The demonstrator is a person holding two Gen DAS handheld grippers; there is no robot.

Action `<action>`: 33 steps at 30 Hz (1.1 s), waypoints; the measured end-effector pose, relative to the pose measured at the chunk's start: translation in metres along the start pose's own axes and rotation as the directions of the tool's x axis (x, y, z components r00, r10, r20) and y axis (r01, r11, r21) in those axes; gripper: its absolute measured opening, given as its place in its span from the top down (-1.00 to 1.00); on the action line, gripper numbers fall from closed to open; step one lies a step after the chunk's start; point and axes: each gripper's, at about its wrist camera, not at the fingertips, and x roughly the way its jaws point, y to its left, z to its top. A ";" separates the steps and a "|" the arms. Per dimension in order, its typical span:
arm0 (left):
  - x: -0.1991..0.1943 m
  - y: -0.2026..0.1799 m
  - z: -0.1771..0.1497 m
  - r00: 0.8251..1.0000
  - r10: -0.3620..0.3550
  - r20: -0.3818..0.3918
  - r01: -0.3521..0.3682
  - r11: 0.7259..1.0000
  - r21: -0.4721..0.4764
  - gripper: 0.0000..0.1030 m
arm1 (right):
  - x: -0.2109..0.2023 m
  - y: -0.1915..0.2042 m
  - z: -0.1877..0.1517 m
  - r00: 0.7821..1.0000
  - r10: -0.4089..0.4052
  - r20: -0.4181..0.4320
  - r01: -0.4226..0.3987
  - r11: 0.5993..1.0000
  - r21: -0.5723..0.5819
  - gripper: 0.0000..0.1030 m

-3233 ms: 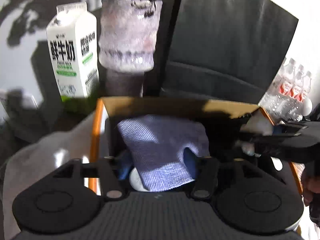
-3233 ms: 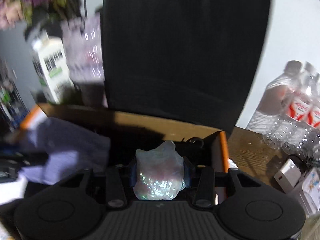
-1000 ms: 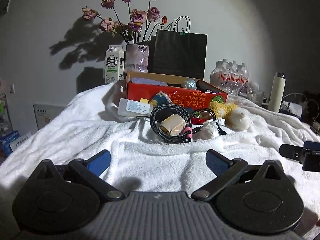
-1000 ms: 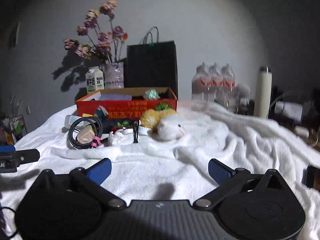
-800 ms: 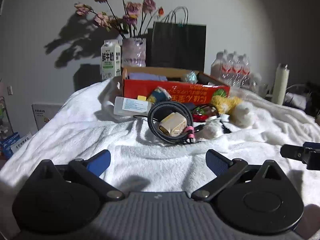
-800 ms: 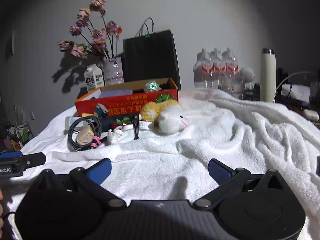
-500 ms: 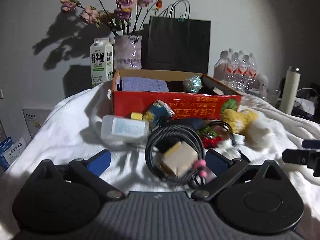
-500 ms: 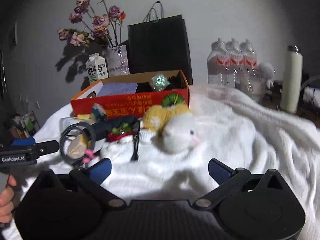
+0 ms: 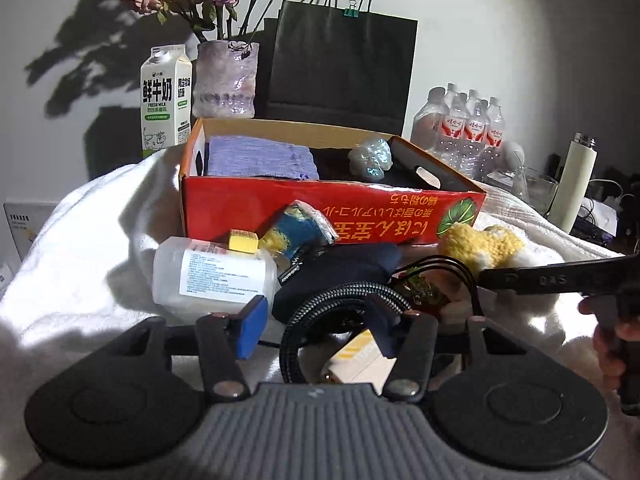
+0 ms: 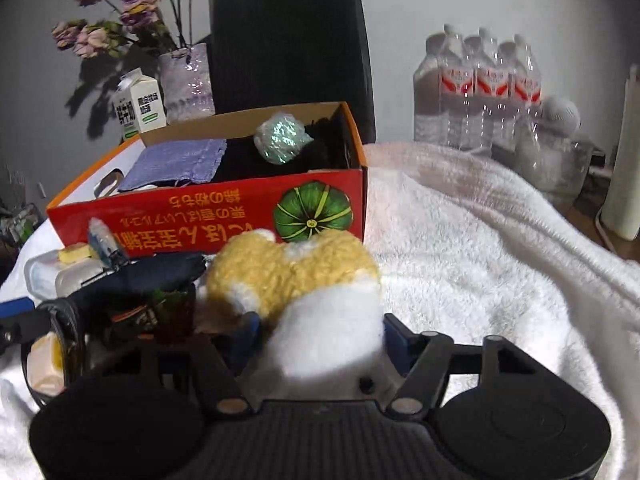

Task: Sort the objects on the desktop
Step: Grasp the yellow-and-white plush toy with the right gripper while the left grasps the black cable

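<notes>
My left gripper is low over the pile in front of the red cardboard box. Its jaws are closing around a black braided cable coil and a beige charger. The left pad stands clear of the coil. My right gripper is closing on the white head of a yellow-and-white plush toy, and its pads meet the toy's sides. A finger of the right gripper shows in the left wrist view, with a person's hand behind it.
A purple cloth and a shiny wad lie in the box. A white bottle and dark pouch lie on the white towel. Behind stand a milk carton, vase, black bag, water bottles and flask.
Both grippers let the cloth and wad go in the box and drew back, then came forward to the pile. Both pairs of jaws narrowed, the right around the plush, the left around the cable coil.
</notes>
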 end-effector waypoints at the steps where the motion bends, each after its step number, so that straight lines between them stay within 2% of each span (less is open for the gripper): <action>1: 0.000 0.001 0.000 1.000 -0.003 -0.002 0.003 1.000 -0.008 -0.19 | 0.003 -0.001 0.001 1.000 0.012 -0.001 -0.012 1.000 0.007 -0.19; 2: 0.001 0.000 -0.001 1.000 -0.006 -0.010 0.006 1.000 -0.010 -0.23 | 0.005 0.000 0.001 1.000 0.014 -0.003 -0.014 1.000 0.002 -0.19; 4: -0.002 -0.002 -0.001 1.000 -0.010 -0.016 0.010 1.000 -0.005 -0.16 | 0.007 0.003 0.001 1.000 0.003 -0.002 -0.004 1.000 -0.010 -0.10; 5: -0.004 -0.002 -0.001 1.000 -0.016 -0.021 0.016 1.000 -0.004 0.01 | 0.007 0.003 0.002 1.000 0.006 -0.006 -0.006 1.000 -0.006 -0.06; 6: -0.006 -0.002 -0.001 0.999 -0.025 -0.022 0.025 1.000 -0.008 0.29 | 0.006 0.003 0.003 1.000 0.007 -0.007 -0.007 1.000 0.000 -0.01; 7: -0.009 -0.002 -0.001 1.000 -0.003 -0.020 0.003 1.000 -0.007 0.47 | 0.004 0.002 0.003 1.000 0.006 -0.004 -0.006 1.000 0.007 0.01; 8: -0.010 -0.004 -0.001 0.999 0.033 -0.025 -0.033 0.999 0.009 0.57 | 0.000 0.002 0.003 1.000 0.006 0.005 -0.006 1.000 0.011 0.02; 10: -0.015 -0.002 -0.003 0.999 0.043 -0.031 -0.043 0.999 0.002 0.61 | -0.012 0.003 0.003 0.999 0.001 0.038 -0.001 1.000 0.012 0.03; 15: -0.041 -0.005 -0.005 0.999 0.025 0.029 -0.026 1.000 0.011 0.68 | -0.057 0.010 0.005 0.991 0.013 0.130 -0.010 1.000 -0.022 0.02; 18: -0.045 -0.006 -0.002 0.999 0.034 0.018 -0.035 0.999 0.007 0.70 | -0.087 0.015 0.000 0.986 0.033 0.164 -0.029 0.999 -0.028 0.02; 22: -0.066 -0.010 0.005 0.999 -0.001 0.035 0.002 1.000 -0.030 0.76 | -0.123 0.022 -0.011 0.977 0.059 0.204 -0.050 0.998 -0.048 0.03; 23: -0.076 -0.014 0.006 0.999 -0.015 0.052 0.017 0.999 -0.034 0.82 | -0.131 0.024 -0.014 0.975 0.062 0.213 -0.052 0.997 -0.053 0.03; 24: -0.088 -0.019 0.007 0.997 -0.017 0.073 0.019 0.999 -0.035 1.00 | -0.139 0.026 -0.018 0.973 0.064 0.224 -0.052 0.997 -0.058 0.03; 28: -0.132 -0.034 0.013 0.983 -0.039 0.177 0.043 0.999 -0.022 1.00 | -0.164 0.029 -0.032 0.967 0.085 0.240 -0.077 0.996 -0.045 0.03; 31: -0.126 -0.038 0.008 0.984 -0.045 0.174 0.035 0.998 0.060 0.91 | -0.171 0.033 -0.042 0.969 0.089 0.230 -0.078 0.995 -0.055 0.03; 32: -0.118 -0.037 0.003 0.986 0.010 0.167 -0.022 0.997 0.070 0.76 | -0.172 0.034 -0.046 0.970 0.090 0.225 -0.080 0.995 -0.053 0.03; 33: -0.106 -0.035 -0.002 0.986 0.068 0.150 -0.082 0.992 0.091 0.31 | -0.172 0.034 -0.048 0.972 0.092 0.218 -0.083 0.995 -0.052 0.02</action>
